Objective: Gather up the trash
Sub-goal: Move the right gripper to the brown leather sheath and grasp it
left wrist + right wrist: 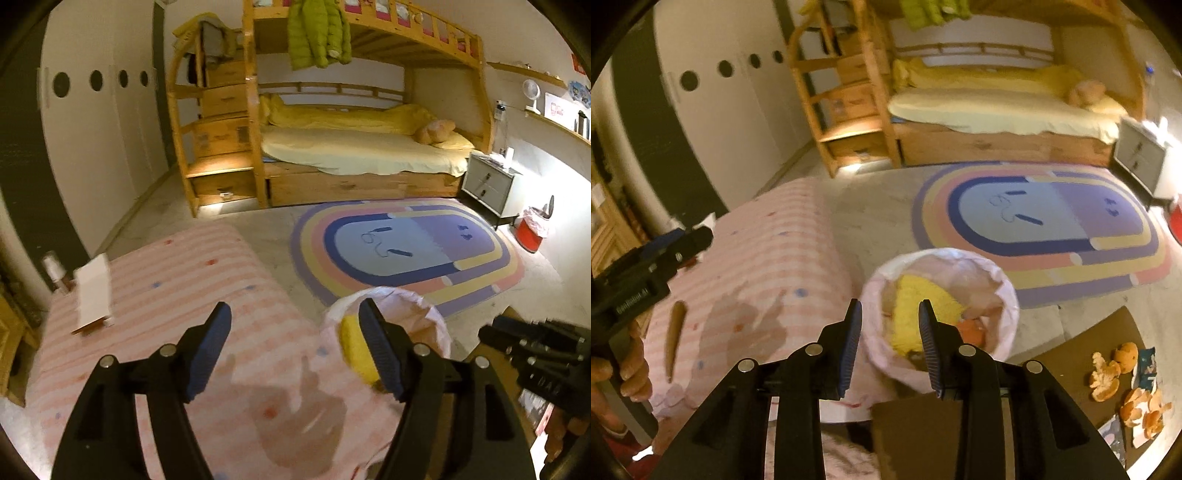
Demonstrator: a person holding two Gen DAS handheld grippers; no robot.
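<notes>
Yellow sponge [916, 314] lying in lined bin [1004, 291] on floor. Left gripper [295, 350] fingers spread wide, empty; right gripper [890, 343] fingers partly spread, empty, above bin. Next likely: orange peels [1123, 384] on brown surface [1071, 362], pinch low, one clump each. Striped bed [177, 280] alongside; rainbow rug [406, 243], bunk bed [332, 147] beyond.
</notes>
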